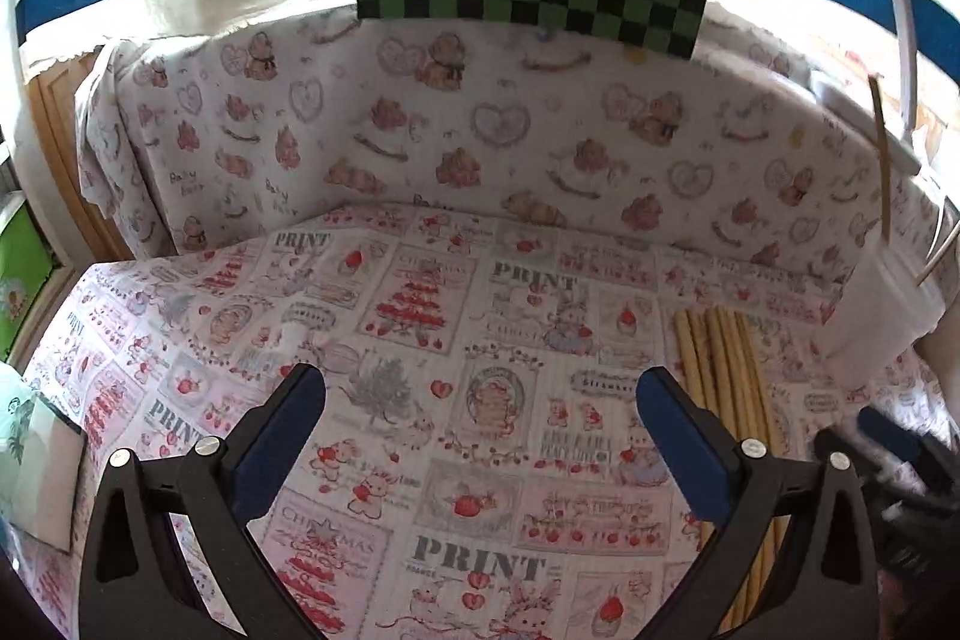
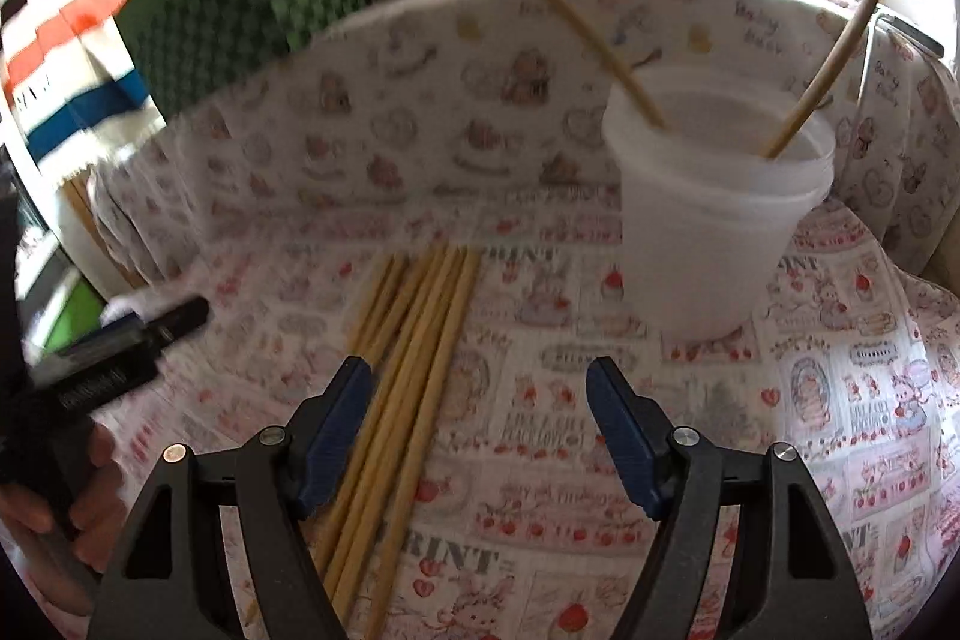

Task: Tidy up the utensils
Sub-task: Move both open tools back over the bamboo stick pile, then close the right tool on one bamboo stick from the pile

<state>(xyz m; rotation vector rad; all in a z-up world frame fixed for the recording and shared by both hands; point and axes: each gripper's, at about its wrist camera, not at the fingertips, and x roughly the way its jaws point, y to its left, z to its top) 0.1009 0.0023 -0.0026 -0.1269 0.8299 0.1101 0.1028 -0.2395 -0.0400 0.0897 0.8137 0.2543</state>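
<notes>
Looking along the right gripper (image 2: 477,418), only its view shows the whole white plastic cup (image 2: 714,214) with two thin sticks leaning inside. Bare bamboo chopsticks (image 2: 414,358) lie bundled on the printed cloth (image 1: 480,340), beneath its spread fingers. Left gripper (image 1: 480,421) hovers, fingers spread, empty.

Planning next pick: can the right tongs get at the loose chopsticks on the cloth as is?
Probably yes. The right tongs are open, and the chopsticks lie uncovered just ahead, under the left finger; the cup stands clear.
</notes>
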